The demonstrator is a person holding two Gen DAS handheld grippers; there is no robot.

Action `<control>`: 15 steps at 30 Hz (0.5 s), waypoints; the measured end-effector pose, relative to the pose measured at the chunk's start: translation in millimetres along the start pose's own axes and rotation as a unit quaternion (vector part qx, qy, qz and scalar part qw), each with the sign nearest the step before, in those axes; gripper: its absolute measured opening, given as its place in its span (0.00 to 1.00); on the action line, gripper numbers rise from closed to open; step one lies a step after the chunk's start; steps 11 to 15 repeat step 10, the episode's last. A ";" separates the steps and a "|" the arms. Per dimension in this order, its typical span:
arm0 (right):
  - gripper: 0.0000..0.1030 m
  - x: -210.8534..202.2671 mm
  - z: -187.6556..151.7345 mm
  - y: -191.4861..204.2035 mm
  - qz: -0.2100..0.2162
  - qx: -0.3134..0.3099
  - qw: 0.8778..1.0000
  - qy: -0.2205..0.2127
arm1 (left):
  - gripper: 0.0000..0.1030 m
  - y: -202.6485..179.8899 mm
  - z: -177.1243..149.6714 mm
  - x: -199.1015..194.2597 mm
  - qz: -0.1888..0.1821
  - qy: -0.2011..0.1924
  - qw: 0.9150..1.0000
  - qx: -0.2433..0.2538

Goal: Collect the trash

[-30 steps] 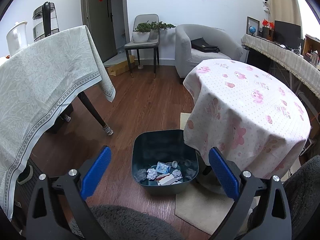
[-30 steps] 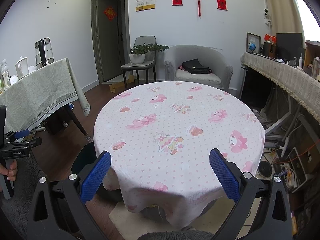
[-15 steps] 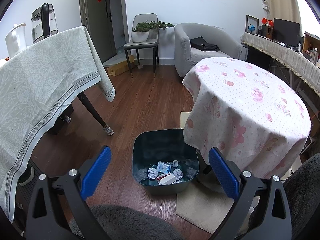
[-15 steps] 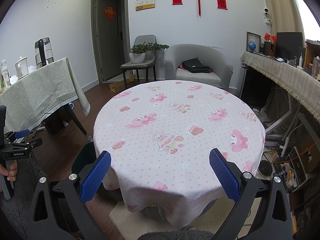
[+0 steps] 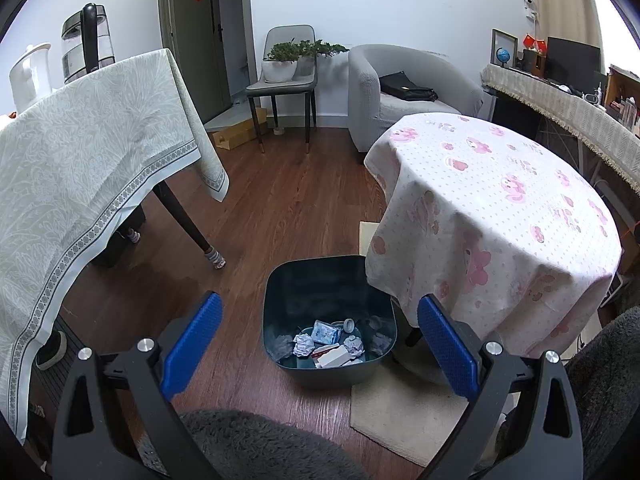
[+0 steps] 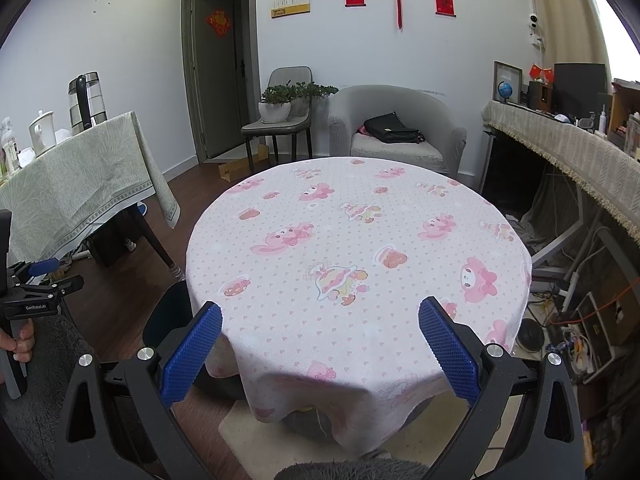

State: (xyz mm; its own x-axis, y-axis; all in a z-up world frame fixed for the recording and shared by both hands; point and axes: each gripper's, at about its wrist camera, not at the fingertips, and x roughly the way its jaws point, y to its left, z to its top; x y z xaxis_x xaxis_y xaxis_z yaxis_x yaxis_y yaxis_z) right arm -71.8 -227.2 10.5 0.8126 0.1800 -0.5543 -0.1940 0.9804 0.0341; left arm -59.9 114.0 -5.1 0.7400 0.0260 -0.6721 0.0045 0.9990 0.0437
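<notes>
Collecting looks finished: crumpled trash [image 5: 326, 344] lies in the bin [image 5: 280, 280], lower centre; round table [image 6: 360, 240] bare; left gripper [image 5: 319, 340] and right gripper [image 6: 320, 344] spread, empty; next, scan for strays

Grey armchair [image 6: 394, 128] holds black bag [image 6: 390, 129]; potted plant [image 6: 276, 103] on chair [image 6: 280, 120].
</notes>
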 end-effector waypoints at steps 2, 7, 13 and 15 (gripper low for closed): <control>0.97 0.7 0.8 0.4 0.000 -0.001 1.000 0.000 | 0.97 0.7 0.4 0.2 0.000 0.000 1.000 0.001; 0.97 0.2 2.6 1.3 0.000 -0.003 1.000 0.001 | 0.97 2.6 0.5 1.0 -0.002 0.003 1.000 -0.003; 0.97 0.1 3.2 1.3 -0.001 -0.003 1.000 0.002 | 0.97 2.8 0.7 1.2 -0.002 0.003 1.000 -0.002; 0.97 0.1 3.2 1.3 -0.001 -0.003 1.000 0.002 | 0.97 2.8 0.7 1.2 -0.002 0.003 1.000 -0.002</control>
